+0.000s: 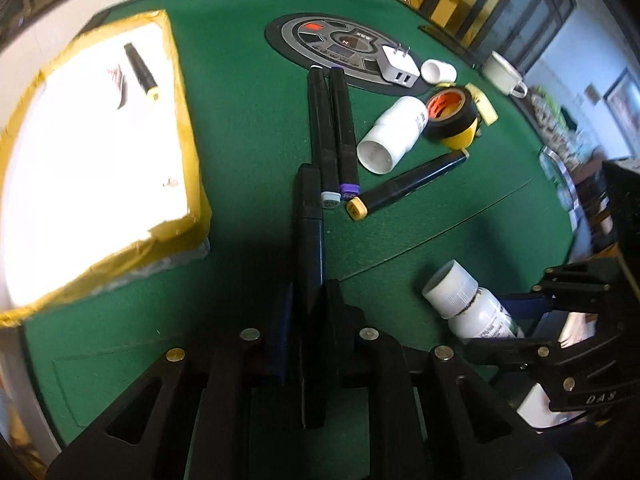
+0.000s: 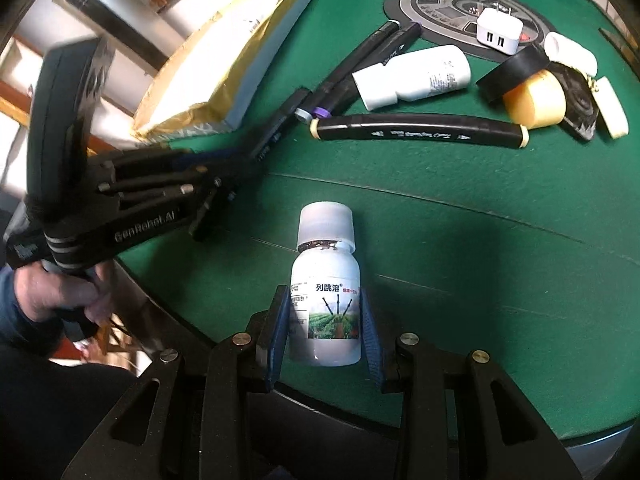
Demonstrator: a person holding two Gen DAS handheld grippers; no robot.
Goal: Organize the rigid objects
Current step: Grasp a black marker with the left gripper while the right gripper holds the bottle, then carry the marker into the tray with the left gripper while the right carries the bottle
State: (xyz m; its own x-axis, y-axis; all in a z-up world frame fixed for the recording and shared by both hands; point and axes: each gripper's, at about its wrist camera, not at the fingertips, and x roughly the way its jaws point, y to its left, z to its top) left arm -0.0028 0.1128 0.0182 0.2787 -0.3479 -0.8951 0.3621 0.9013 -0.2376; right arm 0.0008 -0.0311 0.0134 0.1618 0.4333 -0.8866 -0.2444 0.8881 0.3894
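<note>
My left gripper (image 1: 310,288) is shut on a black marker (image 1: 308,216) that points away over the green table (image 1: 240,120). In the right wrist view, the left gripper (image 2: 294,106) reaches in from the left, held by a hand. My right gripper (image 2: 324,296) is shut on a small white labelled bottle (image 2: 326,300) with a white cap, near the table's front edge. The left wrist view shows that bottle (image 1: 468,304) and the right gripper (image 1: 494,326) at the lower right.
Grey-capped (image 1: 324,140), purple-capped (image 1: 344,132) and yellow-capped (image 1: 408,184) markers lie mid-table by a white bottle (image 1: 394,132), a black and yellow tape roll (image 1: 452,116), a charger (image 1: 400,66) and a cup (image 1: 504,74). A yellow parcel (image 1: 100,152) at left carries a marker (image 1: 140,72).
</note>
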